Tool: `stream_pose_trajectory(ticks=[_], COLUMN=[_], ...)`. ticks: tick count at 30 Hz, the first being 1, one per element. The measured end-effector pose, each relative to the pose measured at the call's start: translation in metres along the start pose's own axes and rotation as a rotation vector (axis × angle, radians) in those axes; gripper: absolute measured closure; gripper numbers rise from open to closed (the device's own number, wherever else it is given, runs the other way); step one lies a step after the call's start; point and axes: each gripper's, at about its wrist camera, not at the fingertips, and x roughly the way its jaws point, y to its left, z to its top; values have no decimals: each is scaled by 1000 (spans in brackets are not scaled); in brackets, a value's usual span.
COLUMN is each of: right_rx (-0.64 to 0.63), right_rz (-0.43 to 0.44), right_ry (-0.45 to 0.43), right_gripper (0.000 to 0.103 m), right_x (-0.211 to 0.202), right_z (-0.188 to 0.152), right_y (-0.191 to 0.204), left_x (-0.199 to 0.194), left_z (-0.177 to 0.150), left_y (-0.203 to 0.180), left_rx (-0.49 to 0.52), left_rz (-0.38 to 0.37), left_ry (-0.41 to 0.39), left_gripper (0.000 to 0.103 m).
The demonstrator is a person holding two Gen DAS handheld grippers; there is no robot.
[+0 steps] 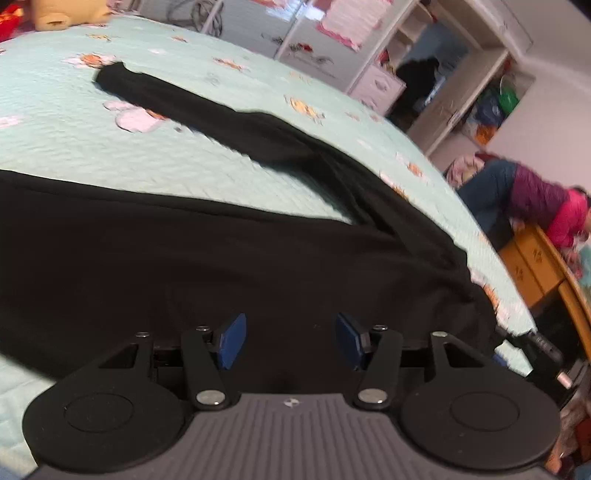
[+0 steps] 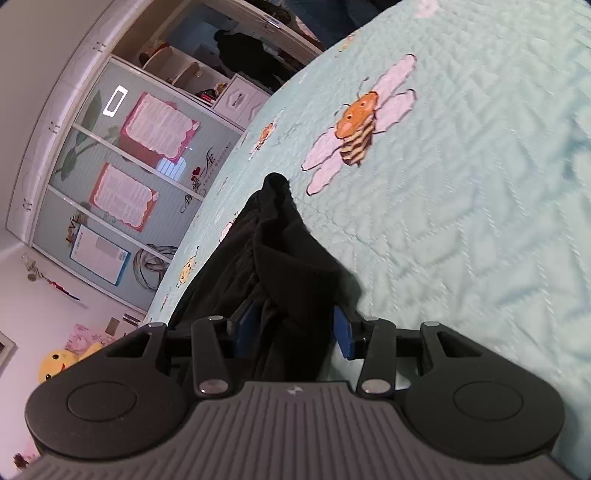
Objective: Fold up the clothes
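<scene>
A black garment (image 1: 221, 258) lies spread on the mint quilted bedspread (image 1: 110, 155), one long sleeve (image 1: 166, 96) reaching toward the far left. My left gripper (image 1: 291, 339) hovers low over the garment's near part, blue pads (image 1: 231, 341) wide apart with nothing pinched. In the right wrist view a bunched end of the black garment (image 2: 288, 258) runs up between the pads of my right gripper (image 2: 293, 328). Those jaws stand apart, the cloth loose between them and draped over the right pad (image 2: 341, 332). The bedspread (image 2: 480, 221) fills the right side there.
The bed edge falls off at right, where a person in a pink jacket (image 1: 569, 218) bends beside a wooden cabinet (image 1: 535, 258). White wardrobe shelves (image 1: 461, 74) stand behind the bed. A plush toy (image 1: 55, 18) sits at the far end; a yellow plush (image 2: 55, 365) lies low left.
</scene>
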Motion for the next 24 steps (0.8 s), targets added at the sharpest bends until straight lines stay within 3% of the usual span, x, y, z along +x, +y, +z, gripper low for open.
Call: stream_pose_trajectory(ticks=[1,2,3,7,12,17,20,24], right_rx=[-7,-13,-18,-46,-41,-30,-147,-264], right_rz=[-9,-27,-42,-52,-68,-87,1,249], right_ry=[-1,-2,-2,6,7,-103,-107,1], right_gripper=[65,85,91,91,86,77,64,58], right_x=[-1,-2,-4,-6,-10,-40,-45,-30], right_z=[0,0,0,2,6,7,1,-15], right_y=[0,0,-1,-7,-6,13,54,123], left_x=[9,17,24,30,25,9,-2,-13], left_z=[-2,-5,-7,-13,-5,15,35,58], left_y=[-1,-2,-1,-4,4,18,22,29], left_rx=[-4,-10,-18,18,-39,-119,-130,-174], left_rz=[7,14,20,27,-6,-71,-91,-140], left_ry=[18,36,54,52,73,27,-29,-70], left_gripper=[46,46,46,43,43,43,43,39])
